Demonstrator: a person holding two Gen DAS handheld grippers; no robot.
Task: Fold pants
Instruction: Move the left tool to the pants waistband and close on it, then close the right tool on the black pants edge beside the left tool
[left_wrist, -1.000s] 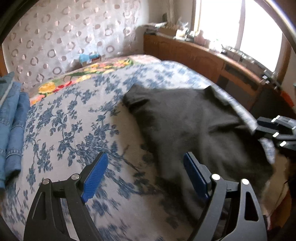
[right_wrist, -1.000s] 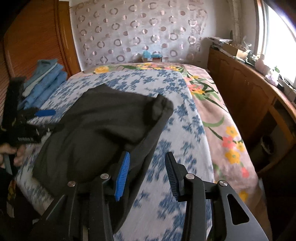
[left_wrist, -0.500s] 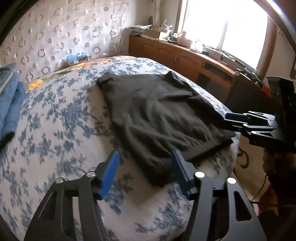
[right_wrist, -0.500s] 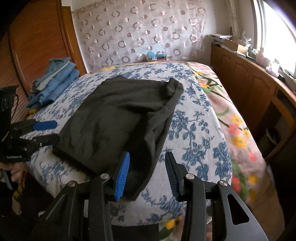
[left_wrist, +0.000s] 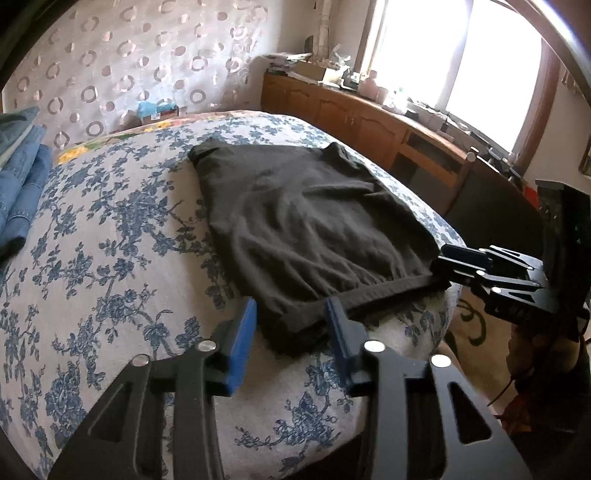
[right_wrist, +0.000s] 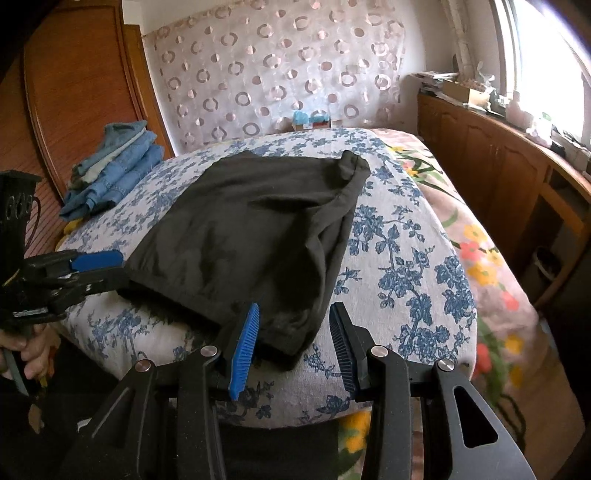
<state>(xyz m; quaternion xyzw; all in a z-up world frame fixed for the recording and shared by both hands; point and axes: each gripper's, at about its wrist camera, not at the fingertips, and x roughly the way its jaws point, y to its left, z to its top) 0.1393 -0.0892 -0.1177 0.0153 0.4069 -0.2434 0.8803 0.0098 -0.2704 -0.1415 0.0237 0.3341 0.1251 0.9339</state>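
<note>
Black pants (left_wrist: 303, 229) lie flat and folded on the flowered bed cover (left_wrist: 110, 258), waistband along the near edge. In the left wrist view my left gripper (left_wrist: 291, 332) straddles the near left waistband corner. Its jaws are closing, the cloth lies between the blue pads, and no pad presses it. In the right wrist view my right gripper (right_wrist: 293, 339) stands open around the other near corner of the pants (right_wrist: 240, 229), with a gap at its right pad. Each gripper also shows in the other's view: the left gripper (right_wrist: 107, 269) and the right gripper (left_wrist: 448, 266) at the waistband ends.
A stack of folded blue jeans (right_wrist: 114, 173) sits at the far left of the bed. A wooden wardrobe (right_wrist: 74, 92) stands left, a long wooden cabinet (left_wrist: 351, 114) under the window right. A hand (right_wrist: 33, 347) holds the left gripper's handle. The bed edge drops off just below both grippers.
The left jaws have narrowed from wide open and now frame the pants' near left corner. The pants, bulged and blurred before, now lie flat. Both views have drawn back to the bed's near edge.
</note>
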